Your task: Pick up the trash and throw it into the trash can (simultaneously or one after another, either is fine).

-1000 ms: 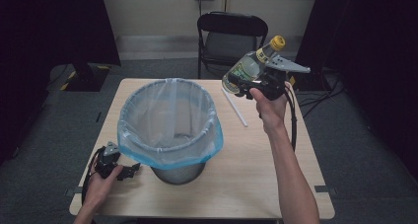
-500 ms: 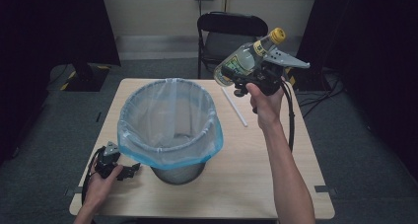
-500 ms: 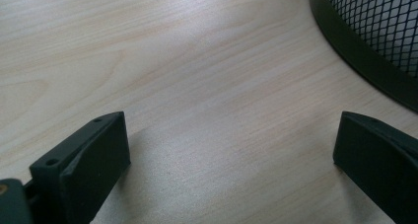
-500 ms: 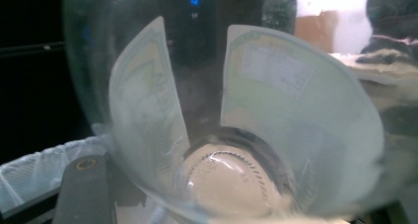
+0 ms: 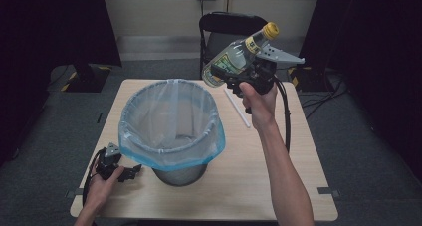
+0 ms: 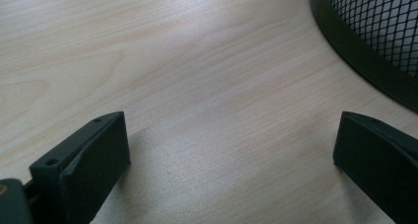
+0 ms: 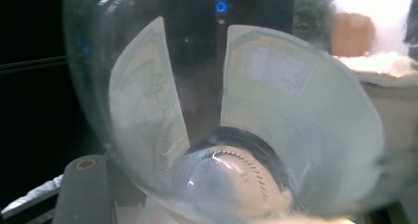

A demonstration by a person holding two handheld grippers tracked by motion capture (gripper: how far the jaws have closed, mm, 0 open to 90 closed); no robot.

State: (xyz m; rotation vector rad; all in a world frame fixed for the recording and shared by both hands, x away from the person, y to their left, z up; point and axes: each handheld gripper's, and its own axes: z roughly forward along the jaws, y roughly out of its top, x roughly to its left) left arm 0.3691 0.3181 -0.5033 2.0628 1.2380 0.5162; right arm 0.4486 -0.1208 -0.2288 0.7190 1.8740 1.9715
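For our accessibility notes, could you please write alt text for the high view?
A person's right gripper holds a clear bottle with a yellow cap above the table, behind a lined bin. The left gripper rests open on the table beside the bin; a white straw lies nearby.

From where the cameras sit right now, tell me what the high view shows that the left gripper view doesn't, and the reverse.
High view alone: the right gripper holding a clear bottle with a yellow cap, the bin's blue liner, a white stick on the table, a chair.
Left gripper view alone: its jaws seen close, standing wide apart with bare wood between them.
Both: the wooden table and the black mesh bin.
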